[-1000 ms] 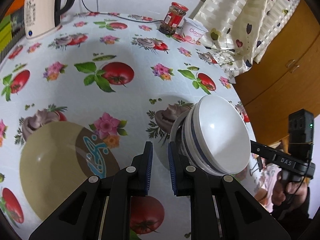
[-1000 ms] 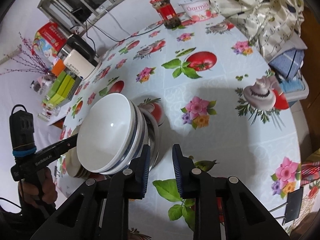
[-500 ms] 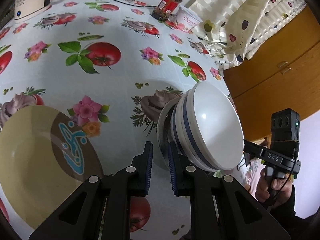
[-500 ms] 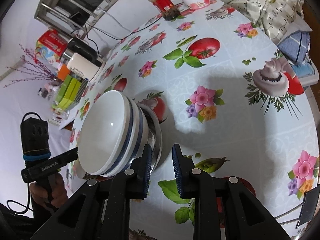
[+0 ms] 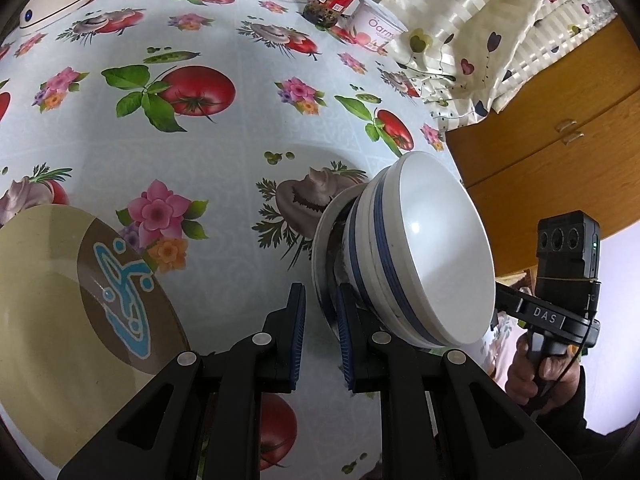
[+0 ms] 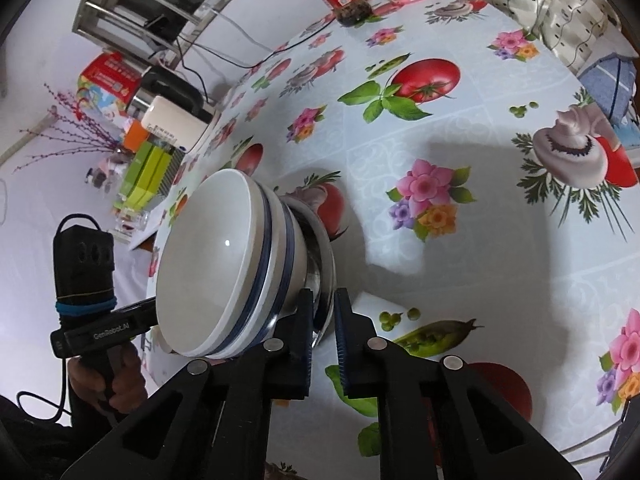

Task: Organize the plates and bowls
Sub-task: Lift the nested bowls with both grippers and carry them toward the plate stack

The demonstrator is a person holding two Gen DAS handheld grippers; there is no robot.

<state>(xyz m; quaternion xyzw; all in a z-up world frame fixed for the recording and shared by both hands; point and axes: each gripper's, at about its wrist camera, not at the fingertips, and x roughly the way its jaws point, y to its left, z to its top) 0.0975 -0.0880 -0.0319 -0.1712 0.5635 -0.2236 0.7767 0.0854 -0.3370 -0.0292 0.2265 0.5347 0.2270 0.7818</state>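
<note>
Bowls (image 5: pixel 436 256), two nested, sit on a shiny plate (image 5: pixel 320 248) at the near edge of the table (image 5: pixel 224 168), between my two claws; my right claw (image 6: pixel 323 320) has just pinched closed on the plate's rim, where a moment ago it only straddled it; my left claw (image 5: pixel 322 320) has slid in so the opposite rim lies between its narrow jaws, though I cannot tell whether its pads press; with one side gripped, I judge the stack nearly ready to lift as one; the tan plate (image 5: pixel 40 300) lies flat to the left, well apart, a likely place for it.
</note>
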